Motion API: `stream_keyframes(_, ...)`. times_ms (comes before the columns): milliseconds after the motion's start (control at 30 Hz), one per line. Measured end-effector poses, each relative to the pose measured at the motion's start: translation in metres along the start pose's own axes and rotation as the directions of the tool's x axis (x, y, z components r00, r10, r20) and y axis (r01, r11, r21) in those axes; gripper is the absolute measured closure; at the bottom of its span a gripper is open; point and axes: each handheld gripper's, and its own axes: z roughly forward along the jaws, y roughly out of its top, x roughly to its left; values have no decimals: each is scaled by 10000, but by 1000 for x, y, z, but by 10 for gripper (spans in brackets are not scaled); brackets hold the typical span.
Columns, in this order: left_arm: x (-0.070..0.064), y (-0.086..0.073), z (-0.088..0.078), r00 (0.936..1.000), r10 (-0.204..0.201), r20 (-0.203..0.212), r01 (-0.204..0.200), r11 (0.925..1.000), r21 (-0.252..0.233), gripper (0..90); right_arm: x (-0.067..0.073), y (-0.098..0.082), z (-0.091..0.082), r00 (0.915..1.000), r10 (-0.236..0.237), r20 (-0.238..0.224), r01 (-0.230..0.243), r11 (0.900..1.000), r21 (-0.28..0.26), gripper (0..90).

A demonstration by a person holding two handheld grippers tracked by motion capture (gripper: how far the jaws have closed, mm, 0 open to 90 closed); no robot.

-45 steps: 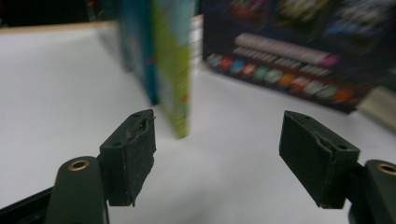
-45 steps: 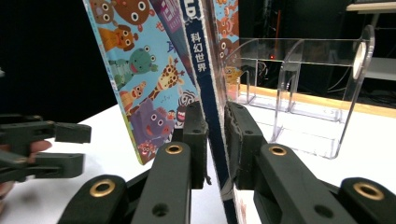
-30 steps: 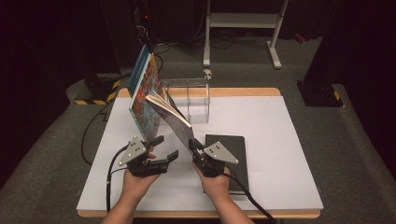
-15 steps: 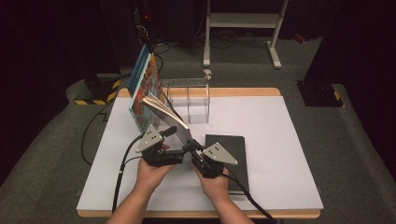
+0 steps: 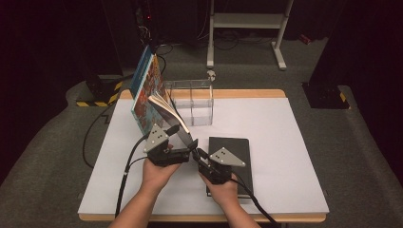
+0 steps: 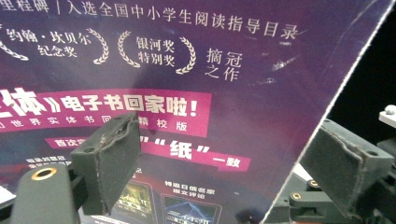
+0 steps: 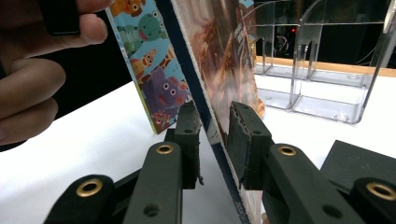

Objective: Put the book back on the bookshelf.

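Tabletop (image 5: 285,142): white sheet, wooden rim seen at far edge.

Clear acrylic holder (image 5: 192,100): stood nr far edge, left of centre.

Colourful picture book (image 5: 142,95): leaned upright nr far-left corner.

Purple-covered book (image 5: 178,124): tilted, held up just right of picture book, lower corner toward near edge.

Black notebook (image 5: 235,156): laid flat, near edge, centre-right.

Right gripper (image 7: 214,135): fingers (image 7: 189,140) pinched on purple-covered book's lower edge, just been easing apart slightly.

Left gripper (image 6: 224,172): fingers (image 6: 112,158) spread wide, just been opening; purple-covered book's back cover seen between them, contact not discernible.
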Motion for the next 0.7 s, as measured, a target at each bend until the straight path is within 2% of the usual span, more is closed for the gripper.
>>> stream_keyframes(67,0,0,1,10000,7,-41,-7,10000,-48,149,1,0,0,10000,5,-30,-5,10000,-6,738)
stream_keyframes(167,1,1,1,9999,70,-110,-70,10000,-9,153,4,0,0,9997,-244,93,244,9997,-99,764)
stream_keyframes(367,3,3,-2,9997,85,-217,-85,10000,14,172,15,1,3,9984,-545,-122,544,9985,-103,769)
stream_keyframes(633,5,1,-3,9988,181,-459,-179,9998,34,193,25,2,8,9976,-477,-497,474,9988,-80,755)
stream_keyframes(700,6,0,-4,9979,378,-522,-375,9993,67,210,26,2,9,9972,-418,-615,414,9991,-74,749)
